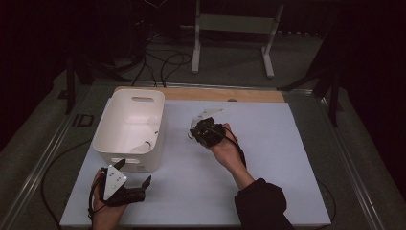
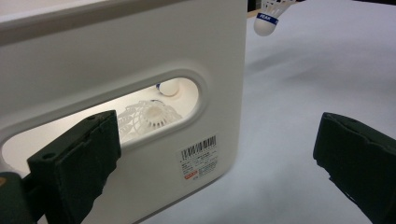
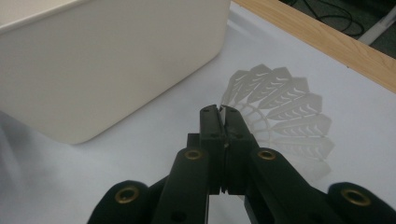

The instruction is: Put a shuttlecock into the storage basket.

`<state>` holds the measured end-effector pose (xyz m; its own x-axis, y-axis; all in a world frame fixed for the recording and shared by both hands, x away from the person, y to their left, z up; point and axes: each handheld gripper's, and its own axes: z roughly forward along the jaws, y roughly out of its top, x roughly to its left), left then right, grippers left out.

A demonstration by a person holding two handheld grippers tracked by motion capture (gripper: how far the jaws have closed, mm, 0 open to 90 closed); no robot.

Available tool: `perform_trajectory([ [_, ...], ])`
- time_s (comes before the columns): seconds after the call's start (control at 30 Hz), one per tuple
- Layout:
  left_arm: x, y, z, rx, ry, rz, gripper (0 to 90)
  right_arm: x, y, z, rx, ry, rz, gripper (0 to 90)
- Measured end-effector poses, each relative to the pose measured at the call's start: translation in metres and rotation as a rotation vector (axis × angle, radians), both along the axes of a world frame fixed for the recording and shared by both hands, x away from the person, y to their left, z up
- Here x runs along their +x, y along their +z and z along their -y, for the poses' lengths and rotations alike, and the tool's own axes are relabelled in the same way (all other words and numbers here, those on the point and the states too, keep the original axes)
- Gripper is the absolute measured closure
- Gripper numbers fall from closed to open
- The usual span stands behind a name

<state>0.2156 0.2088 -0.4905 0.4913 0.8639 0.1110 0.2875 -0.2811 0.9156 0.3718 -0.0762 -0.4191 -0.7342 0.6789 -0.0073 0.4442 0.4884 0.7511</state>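
Observation:
My right gripper (image 1: 201,124) is shut on the skirt edge of a white plastic shuttlecock (image 1: 207,115), held above the white mat to the right of the bin. In the right gripper view the feathered skirt (image 3: 280,107) fans out beyond the closed jaws. The left gripper view catches its cork with a blue band (image 2: 267,18) hanging in the air. A white plastic bin (image 1: 127,161) stands at the mat's left. Through its handle slot I see two shuttlecocks (image 2: 150,115) inside. My left gripper (image 1: 134,171) stands open just in front of the bin's near wall (image 2: 140,46), nothing between its jaws.
A white mat (image 1: 273,158) covers the table, with a wooden strip (image 1: 215,94) along its far edge. A barcode sticker (image 2: 200,157) sits on the bin's near wall. Beyond the table are a white metal stand (image 1: 234,24) and cables on the floor (image 1: 163,64).

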Motion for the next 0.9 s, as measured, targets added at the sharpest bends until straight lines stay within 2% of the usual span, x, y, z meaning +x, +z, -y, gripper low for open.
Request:
perform_trajectory([
  [0.43,0.0001,-0.0001,0.0000,0.001,0.000,-0.001,1.3,0.0026,-0.0002,0.0005,0.005,-0.011,0.000,89.0],
  [0.9,-0.0001,0.0001,-0.0001,-0.002,0.003,0.002,1.3,0.0027,0.0072,-0.0029,0.010,-0.006,0.012,89.0],
])
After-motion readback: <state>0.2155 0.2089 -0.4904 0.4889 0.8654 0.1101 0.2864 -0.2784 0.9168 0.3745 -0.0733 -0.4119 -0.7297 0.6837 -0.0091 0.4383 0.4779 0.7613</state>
